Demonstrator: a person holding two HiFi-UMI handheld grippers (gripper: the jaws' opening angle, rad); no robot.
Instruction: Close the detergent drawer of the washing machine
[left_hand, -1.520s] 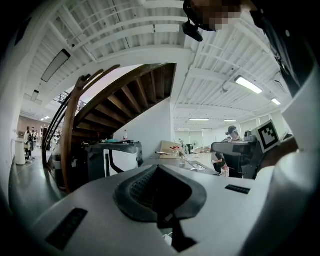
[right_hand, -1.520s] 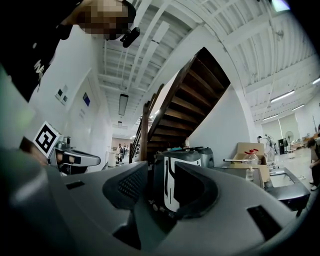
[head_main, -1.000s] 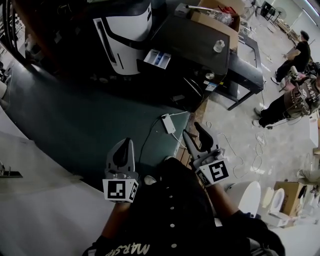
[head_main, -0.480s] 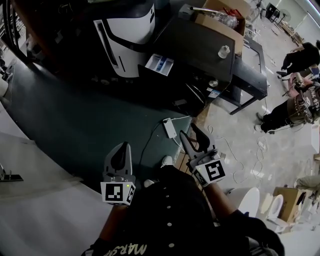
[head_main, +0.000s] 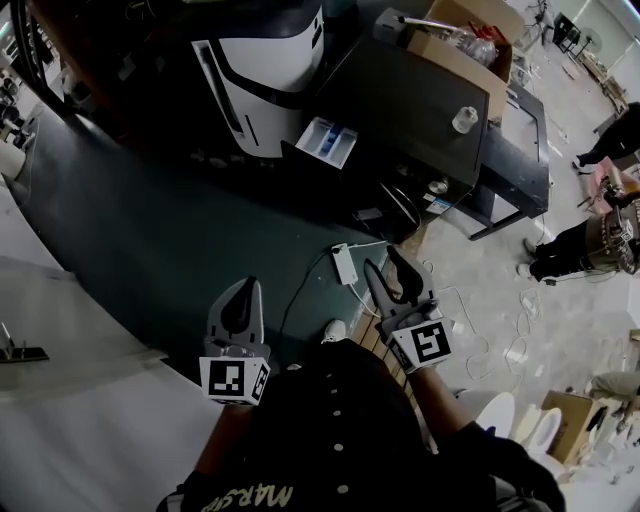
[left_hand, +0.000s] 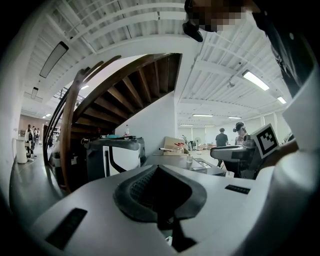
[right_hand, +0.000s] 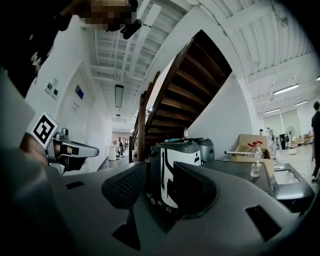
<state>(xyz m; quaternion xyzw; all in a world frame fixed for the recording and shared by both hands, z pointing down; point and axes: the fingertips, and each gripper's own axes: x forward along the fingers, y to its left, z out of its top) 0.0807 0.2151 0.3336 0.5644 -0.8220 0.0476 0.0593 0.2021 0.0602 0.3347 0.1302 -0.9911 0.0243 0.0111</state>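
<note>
Standing back from the machines, both grippers held low at the bottom of the head view, neither near the target.

Left gripper (head_main: 246, 288): jaws pressed together, nothing between them; its own view (left_hand: 158, 172) shows the pads meeting along a thin seam. Right gripper (head_main: 381, 259): jaws apart and empty; in its own view (right_hand: 165, 186) only a distant white unit (right_hand: 176, 165) shows through the gap.

Just above the right gripper, on the floor: a white power strip (head_main: 344, 263) with its cable (head_main: 297, 284) trailing down-left across the green mat (head_main: 150, 230).

Further up the frame: the washer (head_main: 410, 95), dark-topped, with a cup (head_main: 464, 118) on it and a box (head_main: 468, 52) behind. The drawer (head_main: 328, 141) is pulled out of the washer's front, its white and blue compartments open to view, at centre-top of the frame beside the white unit (head_main: 262, 55).

Key relation: the drawer lies well apart from both grippers, up-frame and slightly left of the right gripper, up and to the right of the left one. Its long axis appears to run lower left to upper right, into the washer face. The right gripper is the nearer.

Judgement: approach not yet made. Closing calls for walking forward, meeting the drawer's lower-left end face and pushing along that axis toward upper right. An off-axis push risks jamming it.
</note>
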